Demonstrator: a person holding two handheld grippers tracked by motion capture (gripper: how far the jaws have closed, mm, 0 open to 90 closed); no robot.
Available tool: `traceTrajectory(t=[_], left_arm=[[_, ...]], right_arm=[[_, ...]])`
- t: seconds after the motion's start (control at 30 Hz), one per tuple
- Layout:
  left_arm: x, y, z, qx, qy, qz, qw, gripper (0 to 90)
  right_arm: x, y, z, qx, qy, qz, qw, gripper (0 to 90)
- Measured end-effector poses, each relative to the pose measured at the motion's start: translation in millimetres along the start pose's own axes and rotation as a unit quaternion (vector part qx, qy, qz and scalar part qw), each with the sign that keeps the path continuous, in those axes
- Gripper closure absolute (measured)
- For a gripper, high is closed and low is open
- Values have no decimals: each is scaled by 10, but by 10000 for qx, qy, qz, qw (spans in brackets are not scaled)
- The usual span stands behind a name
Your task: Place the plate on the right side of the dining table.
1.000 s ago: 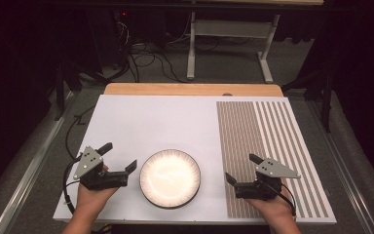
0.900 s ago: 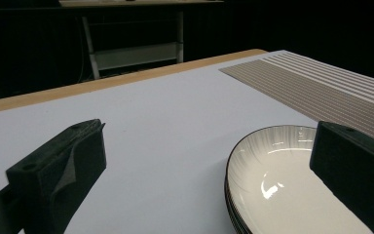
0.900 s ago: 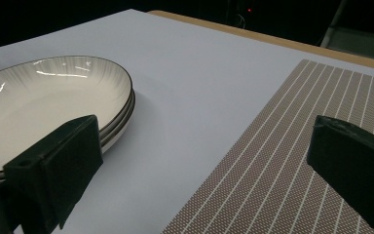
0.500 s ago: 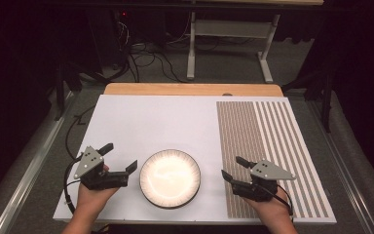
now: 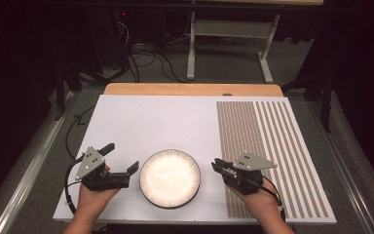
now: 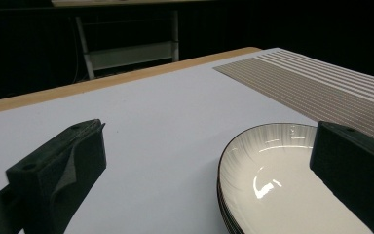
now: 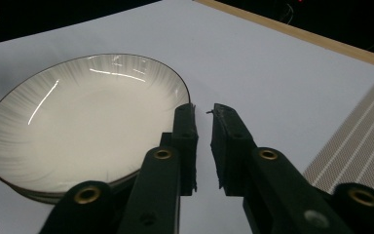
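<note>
- Plate (image 5: 170,178): we logged one round, shallow, cream-white dish with a thin dark rim and fine lines fanning in from the edge. It sat upright, open face up, near the front edge of the white board (image 5: 151,122). Being round, it showed us no long axis and no pointing direction. In the left gripper view (image 6: 272,185) its side seemed layered, perhaps more than one dish stacked; we could not tell.
- Left gripper (image 5: 121,163): held in a hand (image 5: 93,197) just left of the plate, aimed toward it. Its jaws stood wide apart and held nothing; the jaw nearer the plate came close to the rim, and we could not tell whether it touched.
- Right gripper (image 5: 216,165): held in the other hand (image 5: 259,204) just right of the plate, aimed at its rim. In its own view (image 7: 202,109) the jaws were nearly together, a narrow slit between them, clamping nothing, tips just beside the rim.
- Striped mat (image 5: 270,146): brown and white stripes, lying right of the plate and running away from it toward the board's far edge.
- Wooden strip (image 5: 195,89): beyond the plate, along the board's far edge.
</note>
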State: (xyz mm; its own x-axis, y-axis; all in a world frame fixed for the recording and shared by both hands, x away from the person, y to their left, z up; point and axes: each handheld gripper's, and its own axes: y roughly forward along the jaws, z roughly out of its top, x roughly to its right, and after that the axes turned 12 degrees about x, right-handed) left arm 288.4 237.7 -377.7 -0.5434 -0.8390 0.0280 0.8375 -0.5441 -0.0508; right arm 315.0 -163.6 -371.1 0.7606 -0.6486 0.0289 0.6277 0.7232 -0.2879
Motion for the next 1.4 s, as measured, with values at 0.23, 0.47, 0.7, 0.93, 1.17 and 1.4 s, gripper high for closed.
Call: traceTrajectory(t=[0.23,0.47,0.7,0.93,1.17,1.4], left_arm=[[-13,-10,-5,2,4,13,10000,6],[-10,-22,13,42,27,3,10000,6],[-7,-29,27,65,60,-11,10000,6],[8,-32,41,118,47,-39,9999,6],[10,-29,44,148,35,-31,9999,6],[3,-35,48,137,32,-37,9999,6]], right_arm=[[-70,179,26,-187,33,400,9990,900],[-199,234,-93,-628,-138,637,9959,900],[-251,277,-145,-913,-243,667,9933,900],[-277,289,-176,-980,-218,681,9926,900],[-286,300,-176,-985,-233,669,9926,900],[-286,308,-173,-977,-254,680,9926,900]])
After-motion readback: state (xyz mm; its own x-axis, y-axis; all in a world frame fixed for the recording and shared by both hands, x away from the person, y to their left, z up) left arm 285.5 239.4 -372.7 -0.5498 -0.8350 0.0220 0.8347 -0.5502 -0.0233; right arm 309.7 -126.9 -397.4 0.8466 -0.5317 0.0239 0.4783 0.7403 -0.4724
